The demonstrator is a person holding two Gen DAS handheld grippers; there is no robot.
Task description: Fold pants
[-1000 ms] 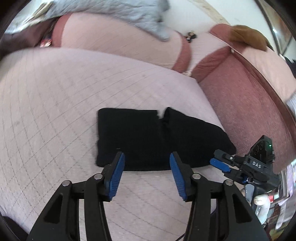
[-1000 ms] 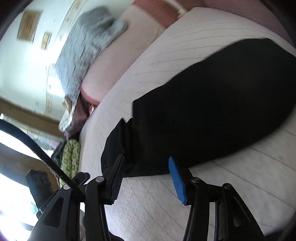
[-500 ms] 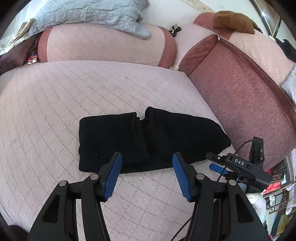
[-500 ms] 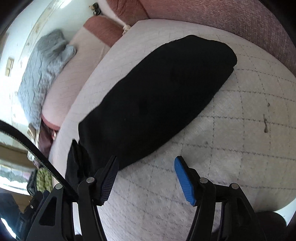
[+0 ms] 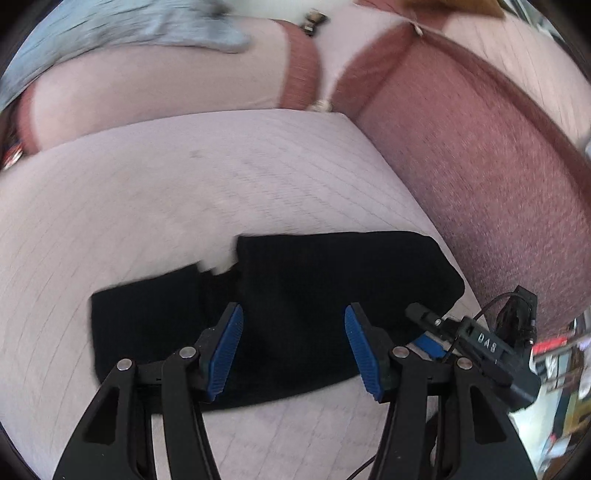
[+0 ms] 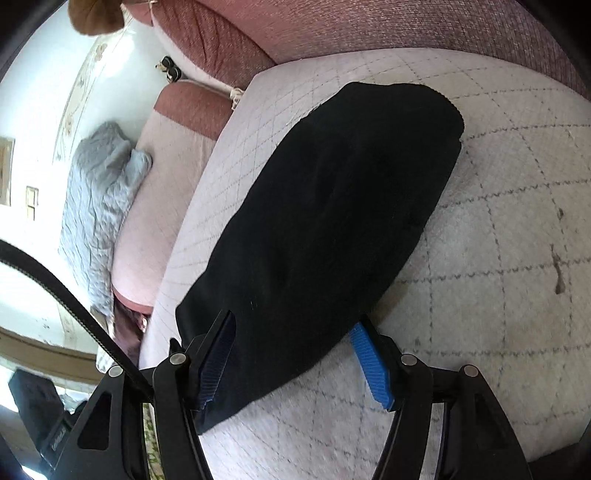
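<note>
The black pants (image 5: 295,291) lie folded into a flat oblong on the pale quilted sofa seat (image 5: 147,184). My left gripper (image 5: 293,347) is open and empty, its blue pads hovering over the near long edge of the pants. My right gripper (image 6: 295,365) is open and empty, its jaws straddling the near end of the pants (image 6: 325,221). The right gripper also shows at the right end of the pants in the left wrist view (image 5: 428,332).
The reddish sofa backrest (image 5: 480,166) rises at the right and a pink cushion (image 5: 147,85) stands at the back. A grey-blue quilt (image 6: 99,206) lies over the back cushion. A brown cloth (image 6: 96,16) sits on top of the backrest.
Both grippers moved in closer to the pants. The left now hovers over the near edge and the right now straddles the end. The pants have not moved.
</note>
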